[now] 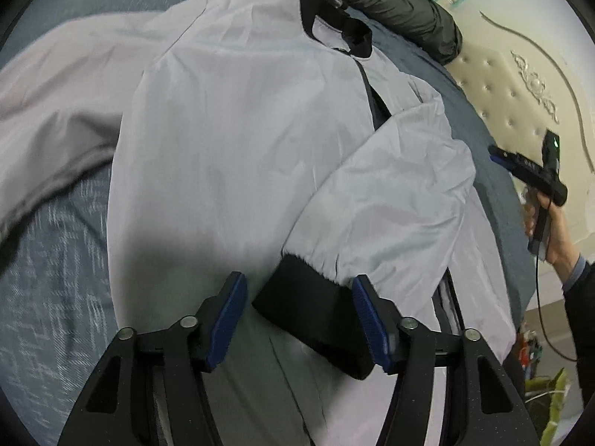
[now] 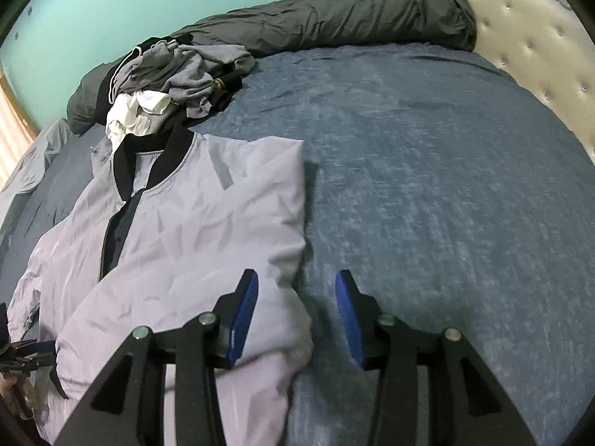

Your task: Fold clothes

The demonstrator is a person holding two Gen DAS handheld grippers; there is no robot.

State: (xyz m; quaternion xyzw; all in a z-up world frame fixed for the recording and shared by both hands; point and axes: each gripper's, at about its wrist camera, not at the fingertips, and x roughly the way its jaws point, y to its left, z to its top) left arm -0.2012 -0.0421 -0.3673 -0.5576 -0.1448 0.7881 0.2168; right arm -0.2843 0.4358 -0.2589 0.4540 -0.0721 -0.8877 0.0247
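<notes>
No legible brand, label or writing on any garment or tool.

Pale lilac-grey thin nylon jacket (image 1: pixel 230 141) with black ribbed collar and cuffs lies front-up on the blue woven bed cover (image 2: pixel 427 156), zip partly open showing a dark lining. Fabric lightly creased. In the left wrist view one sleeve stretches out flat to the left; the other is folded across the chest, its black ribbed cuff (image 1: pixel 308 304) near the hem.

Left gripper (image 1: pixel 299 293): fingers half-spread, straddling that cuff — pads not pressing it.

Right gripper (image 2: pixel 295 290): fingers half-spread with nothing between them, over the jacket's folded side edge and bare bed cover.

Behind the collar, a heap of grey, white and black clothes (image 2: pixel 174 70); beyond it a rolled dark grey quilt (image 2: pixel 334 18) — cream tufted headboard (image 2: pixel 539 52) at far right.
</notes>
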